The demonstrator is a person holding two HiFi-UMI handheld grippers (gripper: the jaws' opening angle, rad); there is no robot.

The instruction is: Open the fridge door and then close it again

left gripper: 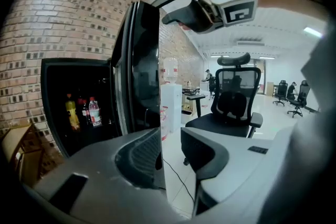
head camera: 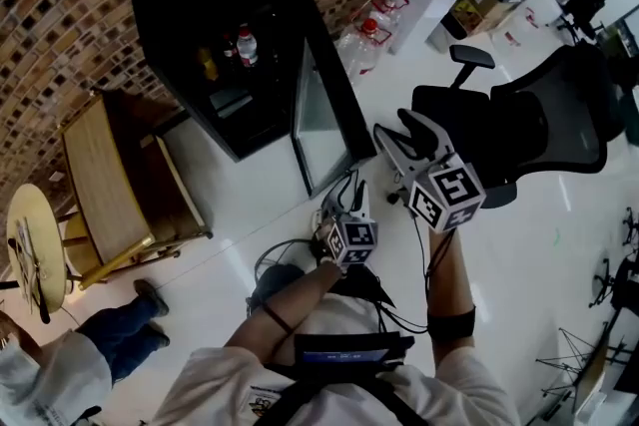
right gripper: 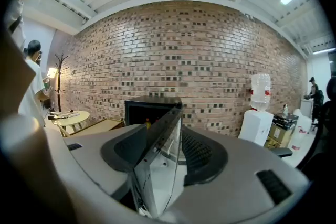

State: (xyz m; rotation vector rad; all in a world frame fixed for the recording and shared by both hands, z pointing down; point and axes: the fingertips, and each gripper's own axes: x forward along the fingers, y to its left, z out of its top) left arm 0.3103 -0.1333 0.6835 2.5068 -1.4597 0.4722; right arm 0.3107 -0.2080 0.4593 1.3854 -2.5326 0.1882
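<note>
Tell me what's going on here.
A person stands before a small black fridge with a tool in each hand. The fridge door stands open, and the right tool appears clamped on its free edge. The left tool is open and empty nearby. Bottles sit inside.

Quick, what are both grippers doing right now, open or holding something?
Left gripper: open, nothing between its jaws.
Right gripper: closed on the edge of the open fridge door.
</note>
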